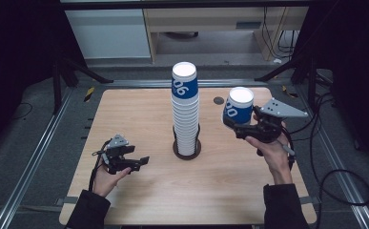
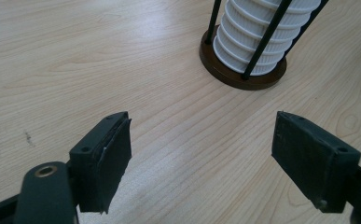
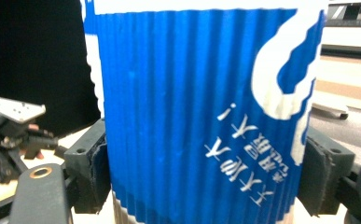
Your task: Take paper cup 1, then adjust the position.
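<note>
Cups make up the work before us: a tall stack of cups (image 1: pixel 185 112) stands upright in a round dark holder (image 1: pixel 187 149) at the middle of the wooden worktop (image 1: pixel 144 109), and one single blue cup (image 1: pixel 238 106) is up in the air to its right. We see the right claw (image 1: pixel 230 123) clamped on that cup, a jaw pressed against each side of its ribbed blue wall. In the right gripper view the cup (image 3: pixel 206 112) stands between the two black jaws, with white lettering on its lower part. In the high view the cup leans a little, its white mouth facing up and towards the camera, clear of the stack and near its upper half. The right hand (image 1: pixel 272 155) holds the claw from below, and a black cable (image 1: pixel 325 181) trails off past the right edge of the worktop.

We find the left claw (image 1: pixel 141 162) low over the worktop at the near left, its jaws spread wide with nothing between them. In the left gripper view it (image 2: pixel 201 154) points towards the foot of the stack (image 2: pixel 262 37), where thin black rods (image 2: pixel 267 37) rise from the brown holder (image 2: pixel 215 63) around the white ribbed cups. The left hand (image 1: pixel 107 179) rests near the front edge.
</note>
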Motion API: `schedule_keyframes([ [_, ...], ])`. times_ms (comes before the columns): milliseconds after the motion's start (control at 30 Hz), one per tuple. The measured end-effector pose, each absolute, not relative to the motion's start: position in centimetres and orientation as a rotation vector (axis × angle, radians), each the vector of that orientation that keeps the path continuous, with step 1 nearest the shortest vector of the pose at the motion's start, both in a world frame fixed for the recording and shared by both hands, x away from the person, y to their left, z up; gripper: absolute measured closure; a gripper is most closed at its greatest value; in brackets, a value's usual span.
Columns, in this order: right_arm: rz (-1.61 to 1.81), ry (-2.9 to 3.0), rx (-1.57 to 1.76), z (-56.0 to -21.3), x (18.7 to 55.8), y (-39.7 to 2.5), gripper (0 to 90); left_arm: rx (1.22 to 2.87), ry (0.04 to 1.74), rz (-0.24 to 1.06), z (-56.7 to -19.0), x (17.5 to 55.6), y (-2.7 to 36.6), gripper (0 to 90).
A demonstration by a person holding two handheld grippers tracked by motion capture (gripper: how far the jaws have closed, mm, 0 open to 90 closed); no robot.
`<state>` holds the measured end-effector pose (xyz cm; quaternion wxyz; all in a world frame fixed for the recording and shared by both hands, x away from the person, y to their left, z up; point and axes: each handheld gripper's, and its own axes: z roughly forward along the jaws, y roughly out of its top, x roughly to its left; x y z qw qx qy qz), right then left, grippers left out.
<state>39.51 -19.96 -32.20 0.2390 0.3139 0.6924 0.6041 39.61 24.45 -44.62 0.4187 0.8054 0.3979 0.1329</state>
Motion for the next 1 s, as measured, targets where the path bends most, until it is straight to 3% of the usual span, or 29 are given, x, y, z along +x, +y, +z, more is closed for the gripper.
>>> schedule_keyframes([
  [467,1.661,2.031,0.853,-37.3,38.4,-20.4,20.2,2.029,0.949,0.311,-43.8,39.1,23.9,19.8],
  [1000,1.546,2.322,0.563,-38.9,37.7,-17.2,20.0,2.094,0.800,0.233,-42.7,38.1,22.5,19.7],
])
